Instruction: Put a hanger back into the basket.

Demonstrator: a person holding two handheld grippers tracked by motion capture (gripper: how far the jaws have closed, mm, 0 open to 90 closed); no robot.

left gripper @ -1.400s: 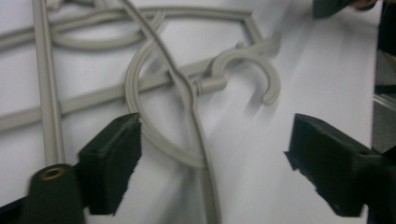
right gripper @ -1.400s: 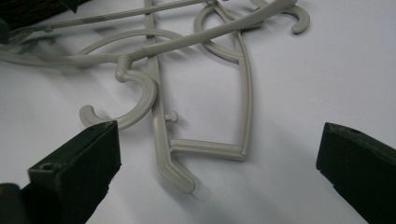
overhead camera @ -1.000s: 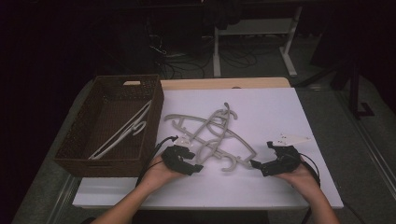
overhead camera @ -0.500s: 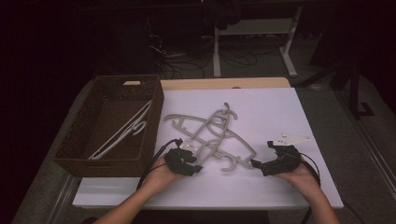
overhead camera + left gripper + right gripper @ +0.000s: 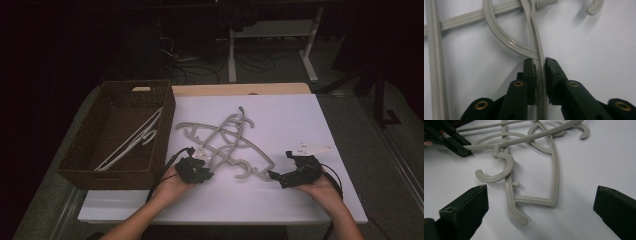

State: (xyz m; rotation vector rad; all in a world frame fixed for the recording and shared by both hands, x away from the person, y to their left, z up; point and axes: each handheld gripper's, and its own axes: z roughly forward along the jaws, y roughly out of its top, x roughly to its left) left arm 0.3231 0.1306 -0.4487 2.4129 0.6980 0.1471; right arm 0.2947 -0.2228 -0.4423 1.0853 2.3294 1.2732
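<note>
On the white table [image 5: 300,200] in the high view, a tangle of grey hangers [image 5: 225,142] lies at centre, with the brown basket [image 5: 80,167] at nine o'clock already holding white hangers [image 5: 132,142]. The left gripper [image 5: 196,170] sits at the pile's seven o'clock edge; the right gripper [image 5: 280,176] rests at four o'clock, just beside it.

In the left gripper view, the jaws have just been closing and now pinch a thin hanger bar [image 5: 541,70]. The plastic looks light, stiff and slick, so a straight bar is the best hold. Crossed hooks may snag on lifting.

In the right gripper view, the jaws stand wide apart, empty, facing a hanger hook [image 5: 496,173].
</note>
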